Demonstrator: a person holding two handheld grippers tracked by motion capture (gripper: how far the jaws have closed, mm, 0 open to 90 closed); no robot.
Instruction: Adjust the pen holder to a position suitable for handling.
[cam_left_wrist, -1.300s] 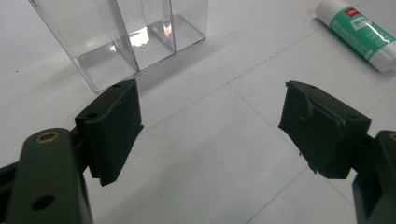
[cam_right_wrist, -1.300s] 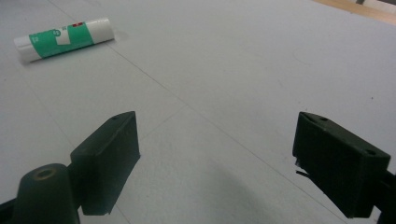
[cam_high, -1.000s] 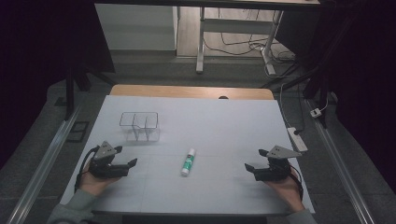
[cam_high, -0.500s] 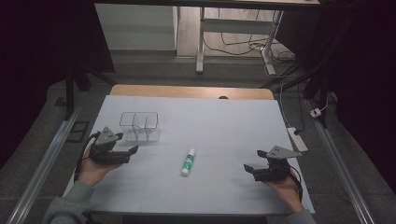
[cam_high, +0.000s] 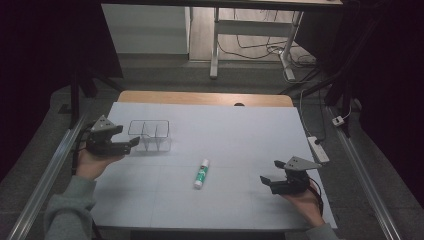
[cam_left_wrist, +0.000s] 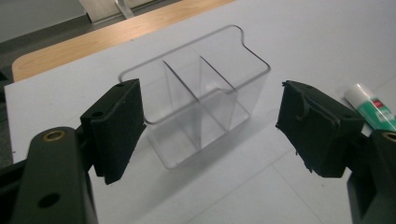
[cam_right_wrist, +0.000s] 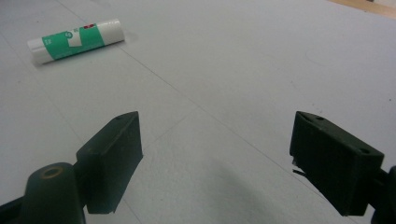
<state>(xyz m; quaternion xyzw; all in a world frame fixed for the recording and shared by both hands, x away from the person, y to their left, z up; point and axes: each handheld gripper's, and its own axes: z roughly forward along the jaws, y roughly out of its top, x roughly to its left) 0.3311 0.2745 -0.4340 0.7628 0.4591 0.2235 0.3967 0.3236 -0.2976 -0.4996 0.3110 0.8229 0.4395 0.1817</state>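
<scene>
While the clear divided container (cam_left_wrist: 198, 109) stands upright on the white desk (cam_high: 240, 135), the left tool (cam_high: 129, 145) hovers just beside it, jaws spread to straddle its walls. The right tool (cam_high: 266, 180) waits released, apart from the glue stick (cam_high: 201, 173) lying mid-desk.

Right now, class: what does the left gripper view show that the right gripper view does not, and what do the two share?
Left gripper view alone: a clear plastic three-compartment organiser between the open jaws of the left gripper, and the table's wooden edge. Right gripper view alone: the right gripper, open over the bare white table cover. Shared: the white glue stick with a green label, lying flat, and the white cover.
</scene>
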